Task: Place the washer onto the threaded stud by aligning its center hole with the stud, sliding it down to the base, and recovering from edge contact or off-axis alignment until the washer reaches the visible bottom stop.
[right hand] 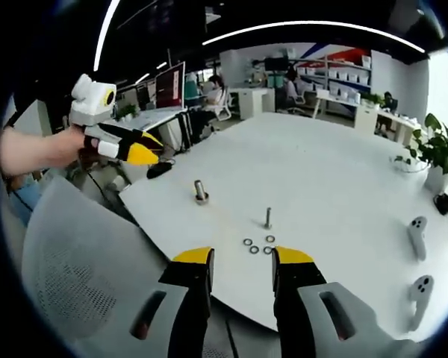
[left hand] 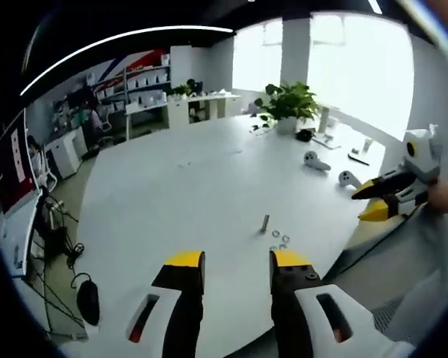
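Nothing's started yet: the three small metal washers (right hand: 257, 245) lie loose on the big white bench (right hand: 336, 171) beside the thin upright threaded stud (right hand: 268, 217), both grippers' fingers apart and empty.

Big white surface (right hand: 336, 171) with a potted plant (left hand: 287, 104) at the far end, two white controllers (right hand: 418, 257) lying near the edge, and a mesh office chair (right hand: 75, 261) tucked alongside.
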{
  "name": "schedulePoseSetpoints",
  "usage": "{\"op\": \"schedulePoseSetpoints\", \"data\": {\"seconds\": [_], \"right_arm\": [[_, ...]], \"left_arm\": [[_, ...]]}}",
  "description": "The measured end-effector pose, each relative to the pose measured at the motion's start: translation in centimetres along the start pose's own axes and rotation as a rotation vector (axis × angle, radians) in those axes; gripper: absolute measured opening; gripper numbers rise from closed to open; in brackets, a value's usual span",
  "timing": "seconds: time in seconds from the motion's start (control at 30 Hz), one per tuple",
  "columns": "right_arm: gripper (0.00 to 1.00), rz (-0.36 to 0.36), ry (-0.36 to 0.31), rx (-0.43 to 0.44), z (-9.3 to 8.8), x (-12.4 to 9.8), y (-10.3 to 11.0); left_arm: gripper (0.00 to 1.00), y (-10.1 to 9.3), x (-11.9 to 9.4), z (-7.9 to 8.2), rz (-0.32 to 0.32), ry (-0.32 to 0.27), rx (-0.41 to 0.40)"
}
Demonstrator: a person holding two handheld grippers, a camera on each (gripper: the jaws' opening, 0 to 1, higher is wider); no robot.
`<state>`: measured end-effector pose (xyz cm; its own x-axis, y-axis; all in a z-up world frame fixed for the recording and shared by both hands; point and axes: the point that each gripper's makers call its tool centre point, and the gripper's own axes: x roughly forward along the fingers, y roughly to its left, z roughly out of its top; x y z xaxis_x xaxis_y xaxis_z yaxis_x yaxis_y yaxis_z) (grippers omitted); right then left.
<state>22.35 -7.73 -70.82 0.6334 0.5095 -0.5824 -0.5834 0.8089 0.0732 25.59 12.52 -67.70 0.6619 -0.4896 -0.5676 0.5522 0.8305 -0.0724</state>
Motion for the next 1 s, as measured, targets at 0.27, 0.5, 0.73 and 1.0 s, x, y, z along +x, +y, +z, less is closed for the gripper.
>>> {"op": "schedulePoseSetpoints", "data": {"seconds": [0.27,0.5,0.73,1.0], "right_arm": [[0.33,-0.033,0.022,0.004,-0.4,0.0,-0.5],[0.33,-0.057,0.035,0.015,-0.6,0.0,-1.0],[0.33,-0.082,0.052,0.004,-1.0,-0.1,-1.4],[0.33,-0.093,0.095,-0.007,-1.7,0.1,-1.4]], "left_arm": [[0.33,-1.0,-1.4,-2.3,-0.031,0.009,0.036],[0.33,-0.5,-3.1,-2.5,-0.053,-0.032,-0.015],[0.32,-0.2,-4.0,-2.5,-0.064,-0.079,-0.010],[0.32,-2.0,-3.6,-2.5,-0.133,-0.084,0.018]]}}
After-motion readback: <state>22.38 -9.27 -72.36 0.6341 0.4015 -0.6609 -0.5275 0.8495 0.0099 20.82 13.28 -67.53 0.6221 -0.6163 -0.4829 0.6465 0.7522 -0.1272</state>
